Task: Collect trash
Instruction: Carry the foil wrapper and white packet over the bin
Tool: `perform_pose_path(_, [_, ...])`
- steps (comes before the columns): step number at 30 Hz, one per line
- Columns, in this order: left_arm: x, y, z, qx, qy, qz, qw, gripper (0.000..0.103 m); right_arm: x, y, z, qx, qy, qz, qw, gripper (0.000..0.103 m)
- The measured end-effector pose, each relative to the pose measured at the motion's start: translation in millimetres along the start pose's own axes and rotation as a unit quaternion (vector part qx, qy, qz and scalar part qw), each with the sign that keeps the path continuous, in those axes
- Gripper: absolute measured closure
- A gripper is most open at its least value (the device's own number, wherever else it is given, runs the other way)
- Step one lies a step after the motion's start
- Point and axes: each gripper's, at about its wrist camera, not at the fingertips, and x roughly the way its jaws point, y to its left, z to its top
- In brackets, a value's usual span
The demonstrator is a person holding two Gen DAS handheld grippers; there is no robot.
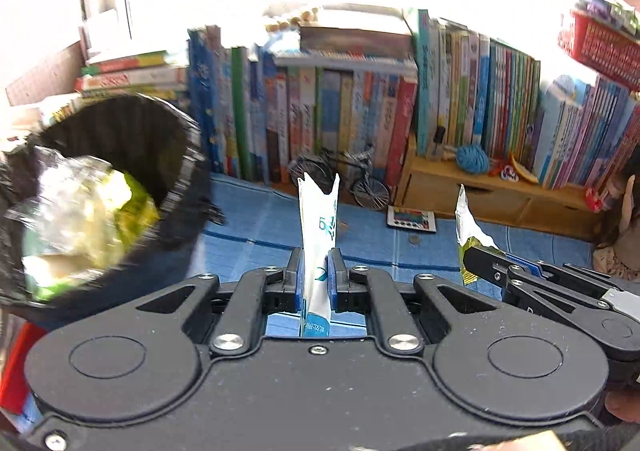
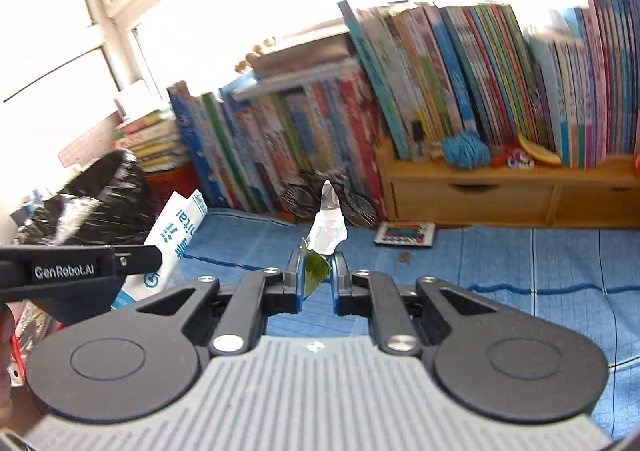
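Note:
My left gripper [image 1: 317, 271] is shut on a white and blue wrapper [image 1: 320, 223] that stands upright between its fingers. The same wrapper [image 2: 172, 243] shows at the left of the right wrist view, held by the left gripper [image 2: 158, 257]. My right gripper [image 2: 316, 271] is shut on a green and silver foil wrapper [image 2: 326, 231]; in the left wrist view that foil wrapper [image 1: 470, 233] sits at the right gripper [image 1: 468, 255]. A bin lined with a black bag [image 1: 120, 155] sits left of both grippers, with crumpled green and silver trash [image 1: 88, 207] inside it.
A blue cloth [image 2: 520, 275] covers the table. Rows of books [image 1: 340, 111] stand along the back, with a wooden drawer shelf [image 2: 500, 191], a toy bicycle [image 1: 352, 175], a blue yarn ball [image 1: 472, 159], a small colourful card [image 1: 410, 217] and a red basket [image 1: 600, 47] at top right.

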Motion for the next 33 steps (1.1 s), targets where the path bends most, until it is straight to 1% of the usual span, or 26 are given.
perform_pose_path(7, [-37.5,45.2,18.7,-0.012,-0.016,0.011,0.9997,0.092,-17.3,50.0,10.8,-0.017,-0.012,0.034,0.999,0.086])
perform_pose_path(9, [-42.2,60.6,23.7,-0.021,-0.019,0.015,0.9995,0.092,-17.0,66.1,14.6,-0.026,-0.013,0.044,0.999,0.086])
perform_pose_path(14, [-50.0,99.5,23.4,-0.042,-0.024,0.029,0.9984,0.092,-15.4,107.2,25.1,-0.045,-0.022,0.072,0.996,0.086])
perform_pose_path(18, [-50.1,128.6,22.6,-0.052,-0.025,0.042,0.9974,0.092,-8.6,134.0,33.7,-0.046,-0.025,0.09,0.995,0.086])
perform_pose_path(23, [-44.8,158.7,20.5,-0.067,-0.019,0.05,0.9963,0.092,3.6,163.4,36.1,-0.057,-0.022,0.107,0.992,0.086])
perform_pose_path(29, [-37.7,183.8,20.1,-0.08,-0.012,0.049,0.9955,0.092,21.7,193.0,32.6,-0.077,-0.007,0.114,0.99,0.086])
perform_pose_path(33, [-35.4,195.4,21.2,-0.082,-0.016,0.051,0.9952,0.092,32.3,207.1,31.8,-0.083,0.002,0.115,0.99,0.085])
